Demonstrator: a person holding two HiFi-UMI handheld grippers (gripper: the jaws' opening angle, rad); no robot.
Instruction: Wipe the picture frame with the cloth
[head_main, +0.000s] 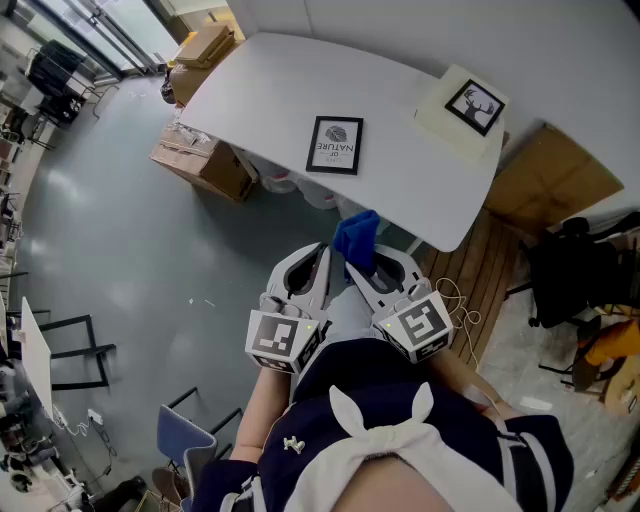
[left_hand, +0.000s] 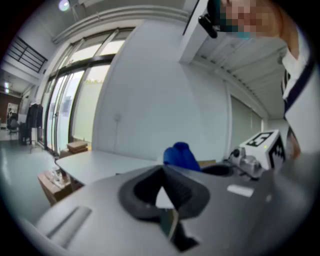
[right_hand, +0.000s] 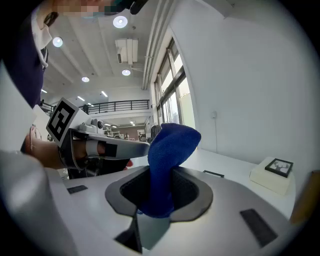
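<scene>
A black picture frame with a white print lies flat on the white table, far ahead of both grippers. My right gripper is shut on a blue cloth, which sticks up out of its jaws. My left gripper is held close beside it, jaws shut with nothing between them. Both are near my body, short of the table's near edge. The cloth also shows in the left gripper view. The frame appears edge-on in the right gripper view.
A second framed deer picture rests on a white box at the table's right end. Cardboard boxes sit on the floor at the table's left. A dark chair and a wooden floor panel are at the right.
</scene>
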